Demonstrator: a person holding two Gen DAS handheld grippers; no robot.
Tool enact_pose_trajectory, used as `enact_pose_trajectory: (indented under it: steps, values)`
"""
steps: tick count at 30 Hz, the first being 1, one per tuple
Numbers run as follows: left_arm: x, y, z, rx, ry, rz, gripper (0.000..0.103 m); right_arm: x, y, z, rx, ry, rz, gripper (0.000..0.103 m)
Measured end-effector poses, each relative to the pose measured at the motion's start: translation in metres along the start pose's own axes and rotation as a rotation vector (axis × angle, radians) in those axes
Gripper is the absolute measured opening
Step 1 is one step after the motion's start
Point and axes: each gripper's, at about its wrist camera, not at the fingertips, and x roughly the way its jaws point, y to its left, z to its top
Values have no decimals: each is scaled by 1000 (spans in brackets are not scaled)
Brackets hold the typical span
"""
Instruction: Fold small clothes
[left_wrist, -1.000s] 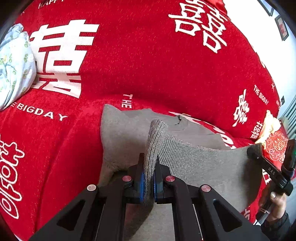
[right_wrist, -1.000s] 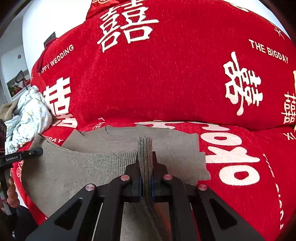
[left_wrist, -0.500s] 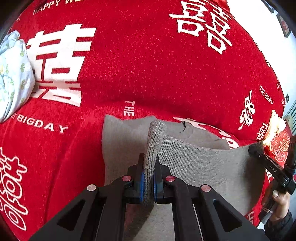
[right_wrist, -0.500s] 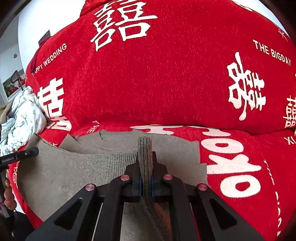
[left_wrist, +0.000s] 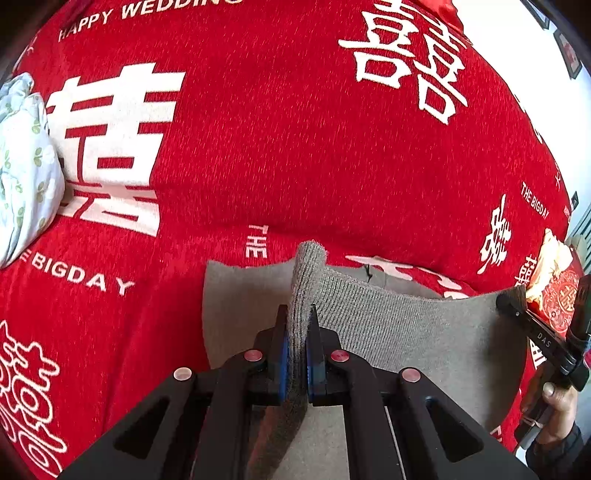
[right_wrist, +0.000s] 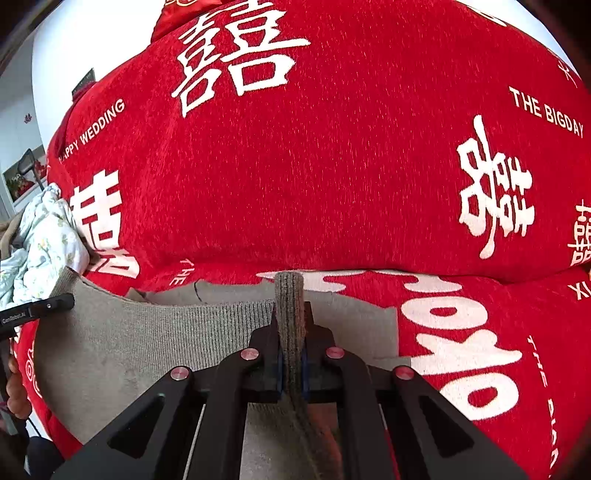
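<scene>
Bed cover: red plush with white lettering, fills both views and serves as the folding surface.
Sweater: grey knit, lower part flat on the cover, its ribbed hem lifted and stretched between the two grippers.
Bedding bundle: pale flowered cloth at the left edge, well apart from the sweater.
Left gripper: clamped tight on one corner of the ribbed hem.
Right gripper: clamped tight on the other hem corner.
Handling: likely light, soft and limp; the knit looks grippy, not slippery, and may stretch if pulled hard.
Where to hold: the thicker ribbed corners suit best; both should travel together so the fold edge lies straight.
</scene>
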Motion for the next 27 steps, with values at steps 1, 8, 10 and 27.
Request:
enact_pose_trajectory:
  steps: [1,8,10,27]
  values:
    - [0,-1,2,3,-1,1,8,0,0,2,2,-2,1,7]
    - [7,-3,14,7,-5,10,8,6,0,13,0,-9,-1,7]
    - [12,-1,16,1,0,10,8,11,0,16,-2,-5,-3,7]
    - [73,4,38,-17,63,30,8,74,-20,30,28,60,-24,7]
